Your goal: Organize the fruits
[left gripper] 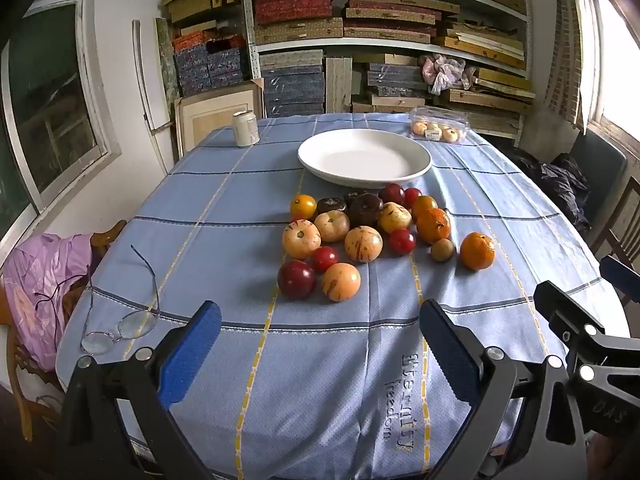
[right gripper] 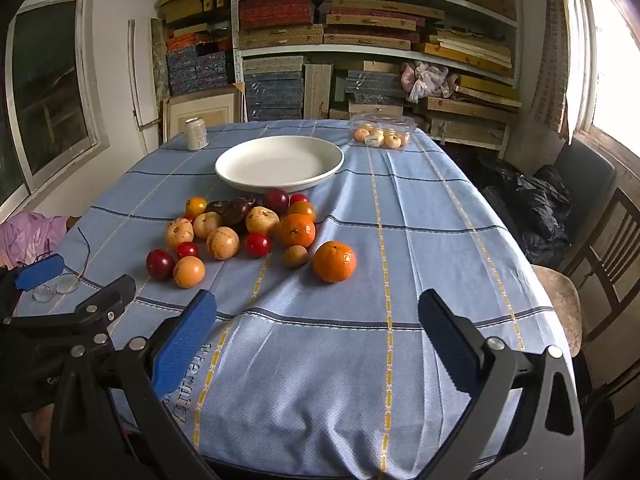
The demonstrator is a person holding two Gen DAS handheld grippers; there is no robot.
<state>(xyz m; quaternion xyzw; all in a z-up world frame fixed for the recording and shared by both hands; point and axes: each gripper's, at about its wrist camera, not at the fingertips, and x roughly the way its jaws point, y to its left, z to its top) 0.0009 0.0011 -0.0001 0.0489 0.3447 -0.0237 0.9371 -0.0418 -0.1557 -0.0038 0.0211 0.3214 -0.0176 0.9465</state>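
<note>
Left wrist view first: the left gripper [left gripper: 320, 344] hangs low over the near edge of the table, its blue-padded jaws spread wide with nothing between them but blue checked tablecloth [left gripper: 328, 380]. Just off to its right, the right gripper [left gripper: 580, 320] pokes into frame, and from its own camera the right gripper [right gripper: 318, 336] is spread just as wide and just as empty, hovering above the cloth. Out ahead of both, the pile of fruits [left gripper: 360, 232] sits bunched on the cloth at mid-table: red ones, pale striped ones, dark brown ones, all touching or nearly so. One orange [right gripper: 334, 261] sits slightly apart at the right edge of the bunch, with a small brown fruit [right gripper: 295, 256] just beside it. Beyond the pile, nearly touching its far side, lies the white plate [left gripper: 416, 156], nothing on it. Further back, a drink can [left gripper: 245, 128] stands upright at the far left, and a clear plastic box of pastries [left gripper: 440, 125] rests at the far right. A pair of glasses [left gripper: 120, 326] lies near the left gripper, on the table's left edge.
</note>
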